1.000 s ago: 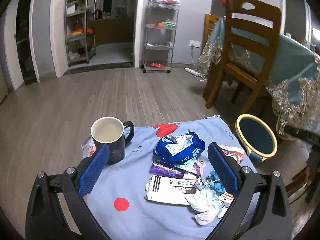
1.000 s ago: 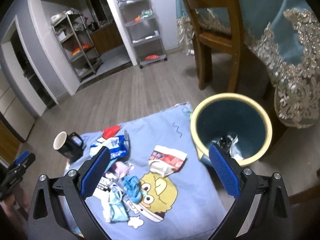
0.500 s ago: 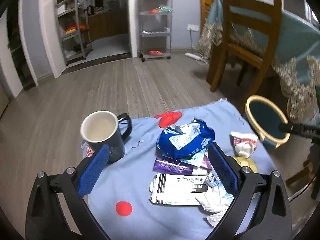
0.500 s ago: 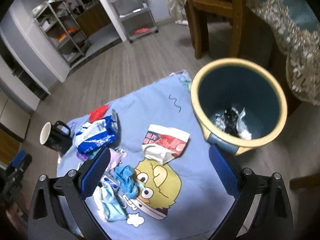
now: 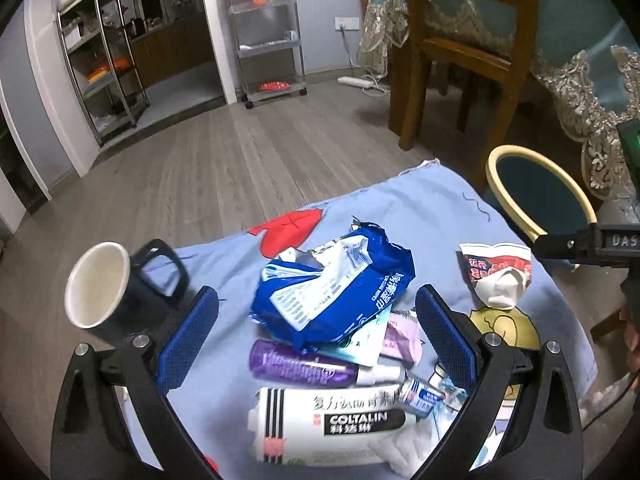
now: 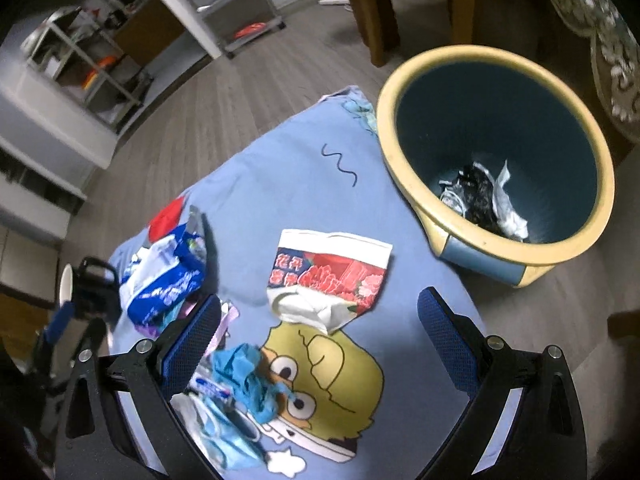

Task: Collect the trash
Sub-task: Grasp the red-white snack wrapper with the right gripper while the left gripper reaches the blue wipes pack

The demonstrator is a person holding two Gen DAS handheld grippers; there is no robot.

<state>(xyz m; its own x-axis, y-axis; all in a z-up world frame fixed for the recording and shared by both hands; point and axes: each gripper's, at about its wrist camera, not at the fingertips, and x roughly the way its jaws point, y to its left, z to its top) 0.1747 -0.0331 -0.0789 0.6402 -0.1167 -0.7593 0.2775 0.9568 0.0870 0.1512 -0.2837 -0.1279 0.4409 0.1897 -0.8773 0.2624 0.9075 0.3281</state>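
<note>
Left claw (image 5: 316, 332) spread wide, nothing between the blue pads, hovering over the trash pile on the worktop. Framed between its fingers: crumpled blue wrapper (image 5: 332, 284) on top, purple tube (image 5: 304, 368) just below it, white COLTALIN box (image 5: 332, 424) nearest the camera, pale pink packet (image 5: 402, 338) by the right finger. Dark mug (image 5: 116, 288) with white inside stands at the left, just beside the left finger, handle facing the pile.

Right claw (image 6: 318, 328) also spread wide and empty, hovering above the red-and-white flower-print packet (image 6: 328, 276), which lies flat between the fingers, apart from the main pile. Crumpled blue glove (image 6: 250, 380) and a light blue face mask (image 6: 224, 432) lie near the left finger. The blue wrapper shows at the left in this view, the other claw beyond it.

All on a light blue cartoon-print cloth (image 6: 280, 184) covering the worktop. Round bin (image 6: 496, 160), yellow rim, dark blue inside, sits at the cloth's right edge on the floor; some black and white scraps (image 6: 484, 196) are already at its bottom. Wooden chair (image 5: 452, 52) and lace-trimmed tablecloth (image 5: 580, 64) behind the bin, metal shelves (image 5: 264, 28) by the far wall.
</note>
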